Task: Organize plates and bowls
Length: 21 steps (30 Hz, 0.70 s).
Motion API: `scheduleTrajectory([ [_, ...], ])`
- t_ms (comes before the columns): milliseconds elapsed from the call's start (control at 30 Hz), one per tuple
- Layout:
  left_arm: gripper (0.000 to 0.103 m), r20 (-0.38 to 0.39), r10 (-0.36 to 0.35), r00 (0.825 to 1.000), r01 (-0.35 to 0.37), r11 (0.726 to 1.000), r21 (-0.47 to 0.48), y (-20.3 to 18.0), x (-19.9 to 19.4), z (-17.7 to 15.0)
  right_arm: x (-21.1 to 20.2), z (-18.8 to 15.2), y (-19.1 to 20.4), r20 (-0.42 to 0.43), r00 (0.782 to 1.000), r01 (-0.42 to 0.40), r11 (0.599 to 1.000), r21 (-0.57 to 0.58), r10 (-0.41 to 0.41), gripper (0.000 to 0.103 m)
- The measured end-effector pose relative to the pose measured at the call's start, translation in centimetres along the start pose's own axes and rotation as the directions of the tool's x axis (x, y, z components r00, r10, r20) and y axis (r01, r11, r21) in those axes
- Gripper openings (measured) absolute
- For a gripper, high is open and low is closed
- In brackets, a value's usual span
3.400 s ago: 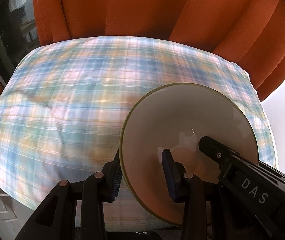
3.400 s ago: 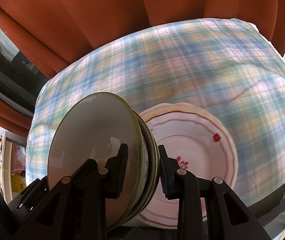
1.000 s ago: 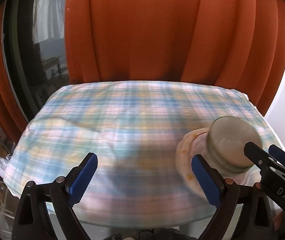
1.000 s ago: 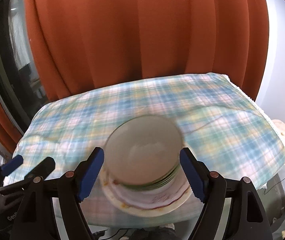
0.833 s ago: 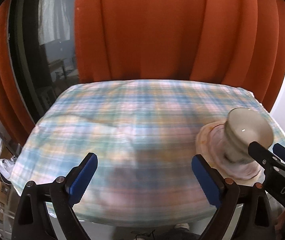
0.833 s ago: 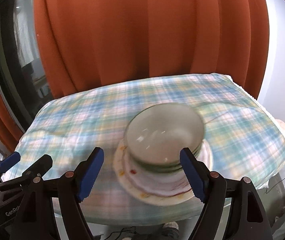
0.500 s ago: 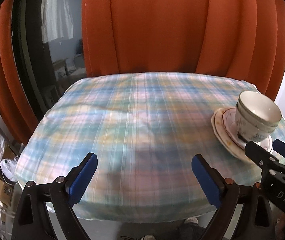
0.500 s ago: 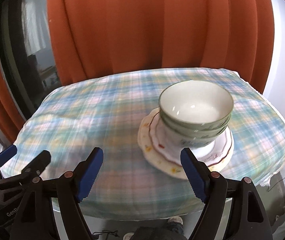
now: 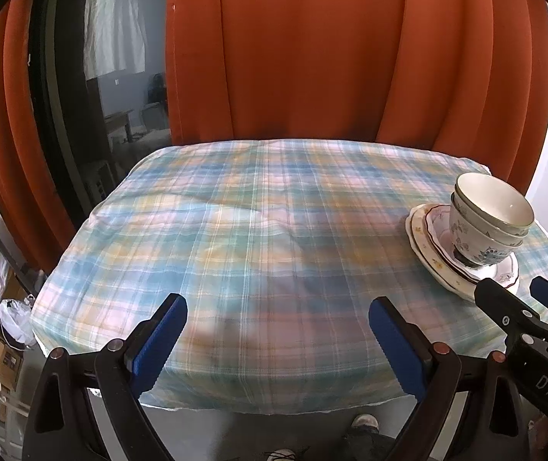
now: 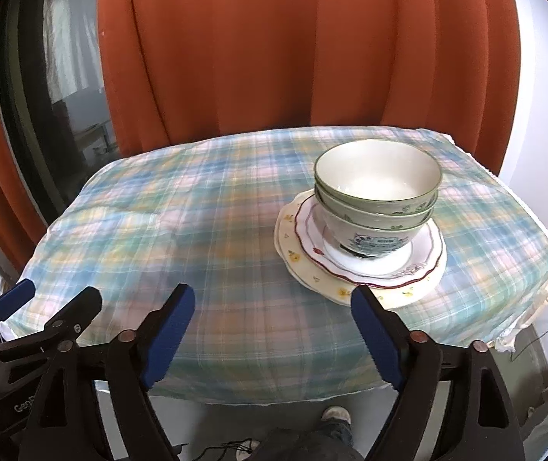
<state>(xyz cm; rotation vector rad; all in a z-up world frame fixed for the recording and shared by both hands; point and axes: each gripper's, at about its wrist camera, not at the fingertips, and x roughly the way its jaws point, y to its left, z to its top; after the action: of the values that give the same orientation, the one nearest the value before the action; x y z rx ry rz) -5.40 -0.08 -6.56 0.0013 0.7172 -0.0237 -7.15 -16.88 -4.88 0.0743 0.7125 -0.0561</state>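
Three nested green-rimmed bowls (image 10: 376, 196) stand on two stacked scalloped plates (image 10: 419, 269) on the right side of the checked tablecloth (image 10: 197, 223). In the left wrist view the bowls (image 9: 489, 219) and plates (image 9: 427, 246) sit at the far right. My left gripper (image 9: 277, 330) is open and empty, back at the near table edge. My right gripper (image 10: 272, 315) is open and empty, just in front of the plates. The right gripper also shows at the left wrist view's right edge (image 9: 527, 311).
Orange curtains (image 10: 274, 57) hang close behind the table. A dark window (image 9: 93, 96) is at the left. Boxes and bags (image 9: 1, 319) lie on the floor at left. A shoe (image 10: 335, 415) shows below the near table edge.
Both grippers let go of the bowls, opened wide and pulled back and up from the stack. The bowls now stand nested on the plates.
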Motion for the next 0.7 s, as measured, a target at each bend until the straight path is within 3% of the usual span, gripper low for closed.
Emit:
scheduleTrajectory([
  [700, 0.1, 0.026, 0.007, 1.0, -0.008, 1.0, 0.023, -0.41, -0.34, 0.41, 0.2, 0.3, -0.45, -0.014, 1.0, 0.004, 1.0, 0.027, -0.003, 0.088],
])
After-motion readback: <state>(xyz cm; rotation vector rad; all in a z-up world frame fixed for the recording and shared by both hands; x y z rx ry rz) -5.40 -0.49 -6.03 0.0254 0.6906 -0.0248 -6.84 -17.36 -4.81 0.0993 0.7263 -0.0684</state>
